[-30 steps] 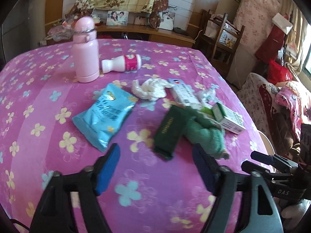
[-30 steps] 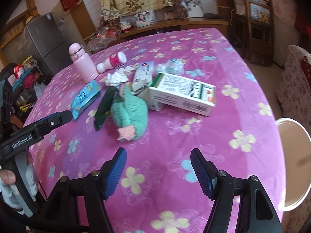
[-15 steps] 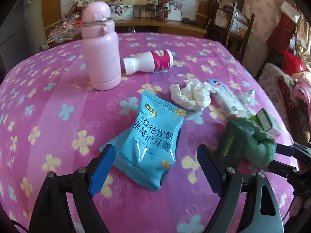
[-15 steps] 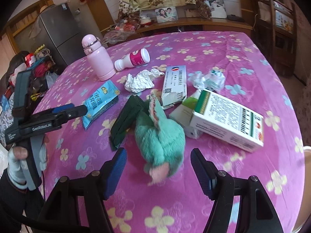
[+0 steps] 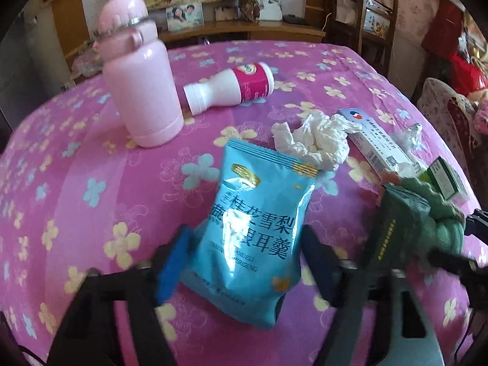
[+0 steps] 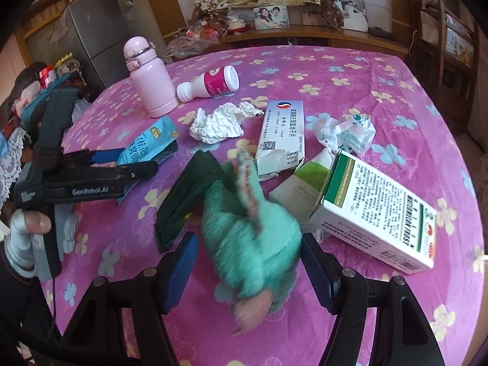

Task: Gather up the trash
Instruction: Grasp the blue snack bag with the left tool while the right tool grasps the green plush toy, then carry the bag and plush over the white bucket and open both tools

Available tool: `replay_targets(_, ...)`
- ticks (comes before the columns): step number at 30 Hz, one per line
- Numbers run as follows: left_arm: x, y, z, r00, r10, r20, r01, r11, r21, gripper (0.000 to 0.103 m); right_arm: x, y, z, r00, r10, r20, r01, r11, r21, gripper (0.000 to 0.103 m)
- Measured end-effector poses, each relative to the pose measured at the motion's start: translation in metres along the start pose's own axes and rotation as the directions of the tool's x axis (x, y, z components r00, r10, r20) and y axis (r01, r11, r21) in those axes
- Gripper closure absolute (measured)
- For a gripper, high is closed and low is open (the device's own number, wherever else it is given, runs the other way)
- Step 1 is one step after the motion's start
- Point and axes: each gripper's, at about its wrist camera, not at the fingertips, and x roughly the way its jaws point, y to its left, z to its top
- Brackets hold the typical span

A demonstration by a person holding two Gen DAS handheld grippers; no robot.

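Straddling the lower end of the blue snack packet [image 5: 259,231], the left hand-held gripper [image 5: 244,265] stands wide, its blue pads either side of the packet and not yet pressing it. The right hand-held gripper [image 6: 247,271] is also wide, its pads flanking the green plush toy [image 6: 253,244] on the counter [image 6: 350,73]. Just behind lie a dark green pouch [image 6: 186,195], crumpled tissue [image 6: 216,123], a torn medicine box [image 6: 282,134] and a white carton [image 6: 375,216]. A pink flask [image 5: 140,82] stands upright beside a toppled yogurt bottle [image 5: 231,88].
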Motion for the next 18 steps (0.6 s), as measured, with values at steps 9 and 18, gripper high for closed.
replay_targets(9,-0.049,-0.005,-0.025,0.997,-0.066,0.035,0.069,0.994,-0.084,0.042,-0.049,-0.003,-0.026,0.998,-0.01,0.057,0.01,1.0,0.004,0.047)
replay_targets(18,-0.094,-0.046,-0.038,0.989,-0.105,0.103,0.113,0.99,-0.08,0.042,-0.109,-0.026,-0.06,0.986,-0.095,0.135,0.085,0.993,0.079,0.047)
